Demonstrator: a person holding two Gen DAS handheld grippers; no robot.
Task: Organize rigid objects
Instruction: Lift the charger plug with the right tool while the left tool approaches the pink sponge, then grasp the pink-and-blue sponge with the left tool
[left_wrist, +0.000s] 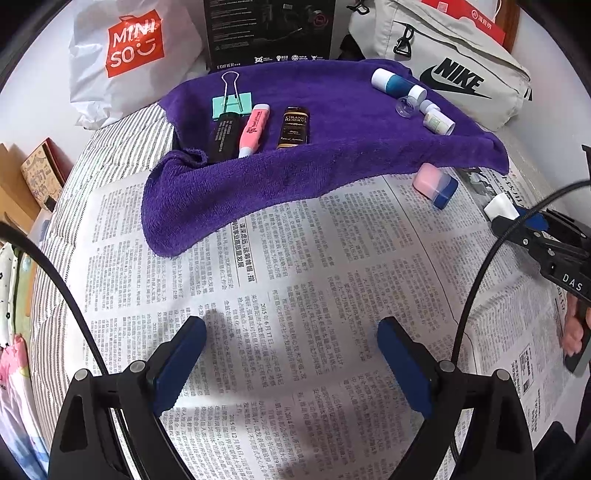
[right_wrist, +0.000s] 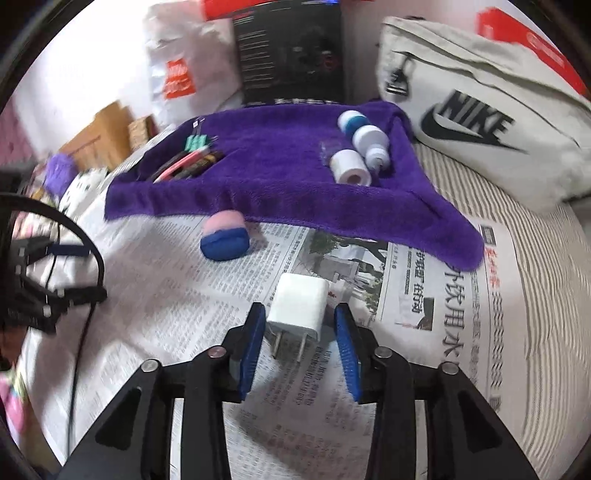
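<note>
A purple towel (left_wrist: 332, 147) (right_wrist: 280, 199) lies on newspaper. On its left sit a green binder clip (left_wrist: 232, 102), a black tube (left_wrist: 222, 137), a pink marker (left_wrist: 254, 130) and a dark bottle (left_wrist: 294, 127). On its right lie white and blue bottles (left_wrist: 397, 85) (right_wrist: 364, 138). A pink and blue case (left_wrist: 436, 184) (right_wrist: 225, 240) lies on the paper. A white plug adapter (right_wrist: 299, 308) (left_wrist: 500, 207) lies between the fingers of my right gripper (right_wrist: 300, 325), which is open around it with a gap on each side. My left gripper (left_wrist: 291, 332) is open and empty over the newspaper.
A white Miniso bag (left_wrist: 129, 55), a black box (left_wrist: 269, 33) and a grey Nike bag (left_wrist: 461, 74) (right_wrist: 480, 122) stand behind the towel. Cardboard boxes (left_wrist: 26, 181) stand at the left. The newspaper (left_wrist: 295, 295) covers a striped sheet (right_wrist: 535, 295).
</note>
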